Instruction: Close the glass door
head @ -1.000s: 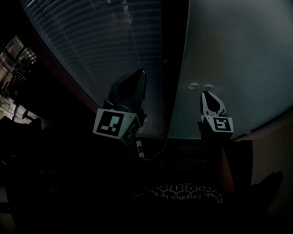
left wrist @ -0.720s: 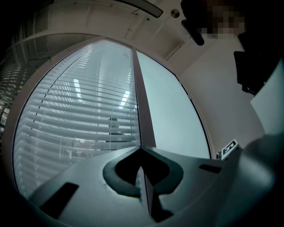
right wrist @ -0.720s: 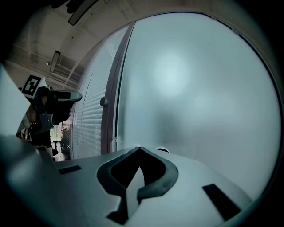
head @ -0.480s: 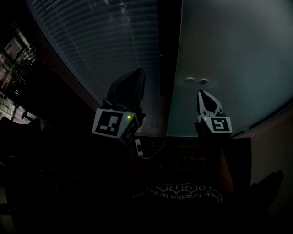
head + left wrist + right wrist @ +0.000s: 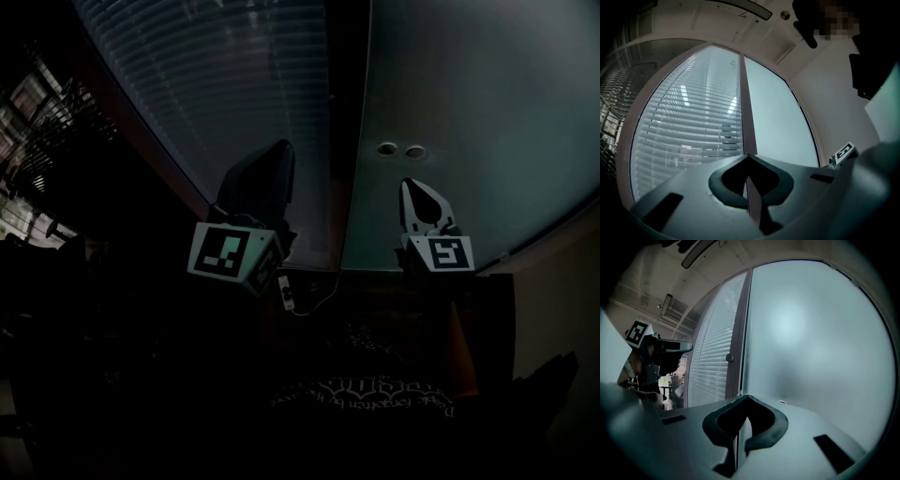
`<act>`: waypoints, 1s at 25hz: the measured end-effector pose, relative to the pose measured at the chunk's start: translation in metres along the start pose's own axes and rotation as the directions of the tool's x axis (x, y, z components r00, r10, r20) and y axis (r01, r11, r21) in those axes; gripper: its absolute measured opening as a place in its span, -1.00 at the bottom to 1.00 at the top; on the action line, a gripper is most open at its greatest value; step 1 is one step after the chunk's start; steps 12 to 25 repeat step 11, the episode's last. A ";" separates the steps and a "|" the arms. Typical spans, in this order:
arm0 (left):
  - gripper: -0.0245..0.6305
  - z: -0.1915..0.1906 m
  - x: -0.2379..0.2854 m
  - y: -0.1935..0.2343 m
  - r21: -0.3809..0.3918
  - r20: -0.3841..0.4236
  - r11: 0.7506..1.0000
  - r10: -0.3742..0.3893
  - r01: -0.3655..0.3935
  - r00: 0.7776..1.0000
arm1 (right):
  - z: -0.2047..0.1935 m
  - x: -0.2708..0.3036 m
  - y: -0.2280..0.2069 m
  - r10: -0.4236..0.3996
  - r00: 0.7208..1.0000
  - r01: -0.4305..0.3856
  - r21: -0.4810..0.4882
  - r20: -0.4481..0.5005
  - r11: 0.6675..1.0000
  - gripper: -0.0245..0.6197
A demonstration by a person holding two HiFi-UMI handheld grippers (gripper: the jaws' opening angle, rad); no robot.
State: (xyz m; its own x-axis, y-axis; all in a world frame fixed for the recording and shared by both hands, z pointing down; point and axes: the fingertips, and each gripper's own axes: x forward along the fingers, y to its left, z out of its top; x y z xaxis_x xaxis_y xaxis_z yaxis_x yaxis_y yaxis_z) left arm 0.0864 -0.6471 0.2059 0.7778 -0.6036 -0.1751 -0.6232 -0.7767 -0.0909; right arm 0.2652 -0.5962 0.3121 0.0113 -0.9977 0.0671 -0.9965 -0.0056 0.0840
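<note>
Frosted glass door (image 5: 469, 94) just ahead of right gripper (image 5: 410, 186), fingers together

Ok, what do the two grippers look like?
Both are wedges tapering to a point, with a dark spade-shaped cut-out behind the tips. The right gripper shows pale; the left gripper looks dark in the dim head view. Each carries a white cube with black square markers; a thin white cable hangs under the left one.

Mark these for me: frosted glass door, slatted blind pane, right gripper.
Pale frosted glass door (image 5: 469, 94): head view, bare middle of the pane.
Grey slatted blind pane (image 5: 216, 75): head view, on the slats, mid-pane.
Right gripper (image 5: 410, 186): head view, at the tip where its white jaws meet, shut.
</note>
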 end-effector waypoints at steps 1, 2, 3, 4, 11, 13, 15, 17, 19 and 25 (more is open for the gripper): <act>-0.93 0.000 -0.004 -0.002 0.002 0.002 1.000 0.001 -0.001 1.000 | 0.001 -0.004 0.002 0.002 1.000 -0.002 -0.002 0.006 1.000 -0.92; -0.93 0.001 -0.007 -0.004 0.005 0.003 1.000 0.003 -0.003 1.000 | 0.001 -0.006 0.003 0.004 1.000 -0.004 -0.003 0.010 1.000 -0.92; -0.93 0.002 -0.010 -0.006 0.009 0.002 1.000 0.004 -0.004 1.000 | 0.002 -0.009 0.004 0.006 1.000 -0.006 -0.003 0.014 1.000 -0.92; -0.93 0.004 -0.012 -0.008 0.013 0.002 1.000 0.005 -0.005 1.000 | 0.003 -0.011 0.004 0.007 1.000 -0.007 -0.002 0.017 1.000 -0.92; -0.93 0.019 -0.028 -0.023 0.033 0.004 0.999 0.022 -0.022 1.000 | 0.012 -0.030 0.006 0.023 0.999 -0.022 -0.003 0.031 1.000 -0.92; -0.93 0.019 -0.028 -0.023 0.033 0.004 0.999 0.022 -0.022 1.000 | 0.012 -0.030 0.006 0.023 0.999 -0.022 -0.003 0.031 1.000 -0.92; -0.93 0.019 -0.028 -0.023 0.033 0.004 0.999 0.022 -0.022 1.000 | 0.012 -0.030 0.006 0.023 0.999 -0.022 -0.003 0.031 1.000 -0.92; -0.93 0.019 -0.028 -0.023 0.033 0.004 0.999 0.022 -0.022 1.000 | 0.012 -0.030 0.006 0.023 0.999 -0.022 -0.003 0.031 1.000 -0.92; -0.93 0.019 -0.028 -0.023 0.033 0.004 0.999 0.022 -0.022 1.000 | 0.012 -0.030 0.006 0.023 0.999 -0.022 -0.003 0.031 1.000 -0.92; -0.93 0.019 -0.028 -0.023 0.033 0.004 0.999 0.022 -0.022 1.000 | 0.012 -0.030 0.006 0.023 0.999 -0.022 -0.003 0.031 1.000 -0.92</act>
